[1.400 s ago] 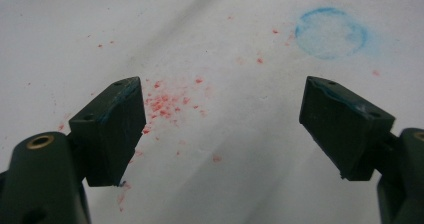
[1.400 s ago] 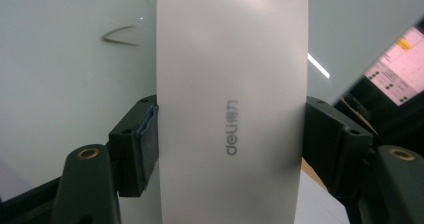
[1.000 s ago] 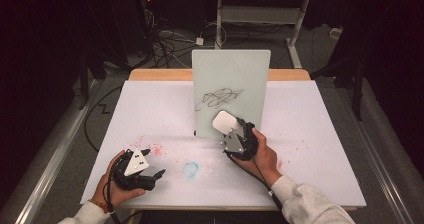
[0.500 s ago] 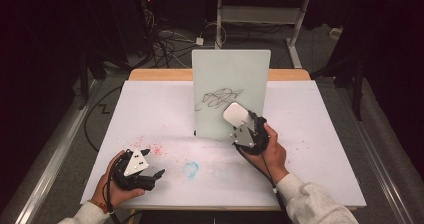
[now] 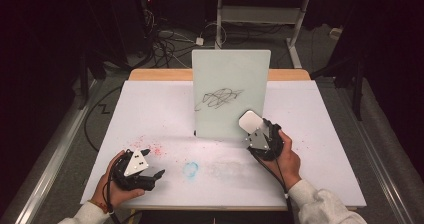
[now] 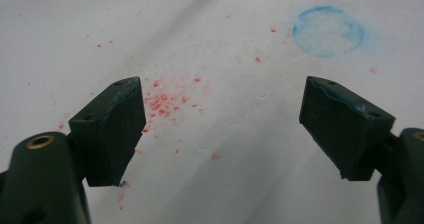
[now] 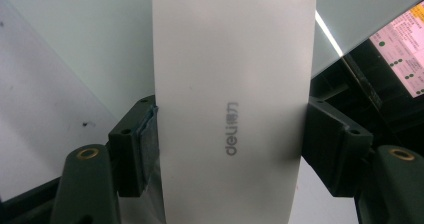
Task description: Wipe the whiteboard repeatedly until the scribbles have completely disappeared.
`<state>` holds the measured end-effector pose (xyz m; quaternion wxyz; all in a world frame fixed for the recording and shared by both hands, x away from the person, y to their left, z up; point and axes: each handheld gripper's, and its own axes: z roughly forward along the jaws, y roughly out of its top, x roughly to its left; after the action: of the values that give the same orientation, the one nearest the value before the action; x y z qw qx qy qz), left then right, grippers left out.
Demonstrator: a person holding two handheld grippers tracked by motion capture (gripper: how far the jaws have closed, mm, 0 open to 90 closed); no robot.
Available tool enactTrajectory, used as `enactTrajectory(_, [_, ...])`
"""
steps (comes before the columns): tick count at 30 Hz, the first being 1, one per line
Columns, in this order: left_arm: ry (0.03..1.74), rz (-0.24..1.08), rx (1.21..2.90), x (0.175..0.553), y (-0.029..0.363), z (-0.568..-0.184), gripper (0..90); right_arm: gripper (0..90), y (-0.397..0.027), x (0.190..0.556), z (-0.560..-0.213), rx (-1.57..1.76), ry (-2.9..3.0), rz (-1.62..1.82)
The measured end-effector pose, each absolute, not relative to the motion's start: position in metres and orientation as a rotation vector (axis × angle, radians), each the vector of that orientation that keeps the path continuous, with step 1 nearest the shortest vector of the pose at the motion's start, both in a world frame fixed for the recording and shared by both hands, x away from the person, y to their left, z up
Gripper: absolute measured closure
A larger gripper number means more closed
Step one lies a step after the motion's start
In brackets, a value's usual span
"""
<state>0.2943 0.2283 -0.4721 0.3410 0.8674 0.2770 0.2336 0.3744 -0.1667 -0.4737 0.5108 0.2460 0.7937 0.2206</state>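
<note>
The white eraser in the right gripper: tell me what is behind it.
Behind the white oblong plastic eraser, clamped in the right gripper, stands the upright pale whiteboard. The black scribble lies higher up; the eraser hides the board directly behind it.

The high view looks forward and down on the desk (image 5: 150,114). Each tongs camera sits very near its jaws; the left one (facing down) shares the blue ring (image 6: 327,25) ahead of the left tongs (image 5: 150,166).

Left tongs (image 5: 150,168) rest low with jaws wide apart; right tongs (image 5: 251,129) are raised, jaws clamped.
</note>
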Motion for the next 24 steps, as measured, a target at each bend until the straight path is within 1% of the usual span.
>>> enactTrajectory(8, [0.721,0.607,2.260,0.295,0.228,-0.473,17.9,31.2,-0.186,0.384,-0.450,0.718,1.789,0.603])
enactTrajectory(11, [0.721,0.606,2.258,0.295,0.228,-0.472,17.9,31.2,-0.189,0.384,-0.450,0.738,1.782,0.615])
enactTrajectory(17, [0.718,0.609,2.263,0.295,0.227,-0.473,17.9,31.2,-0.170,0.378,-0.467,0.682,1.871,0.609])
enactTrajectory(21, [0.718,0.609,2.261,0.295,0.227,-0.472,17.9,31.1,-0.152,0.372,-0.478,0.573,1.923,0.548])
enactTrajectory(24, [0.720,0.607,2.263,0.295,0.227,-0.473,17.9,31.2,-0.145,0.374,-0.476,0.550,1.930,0.563])
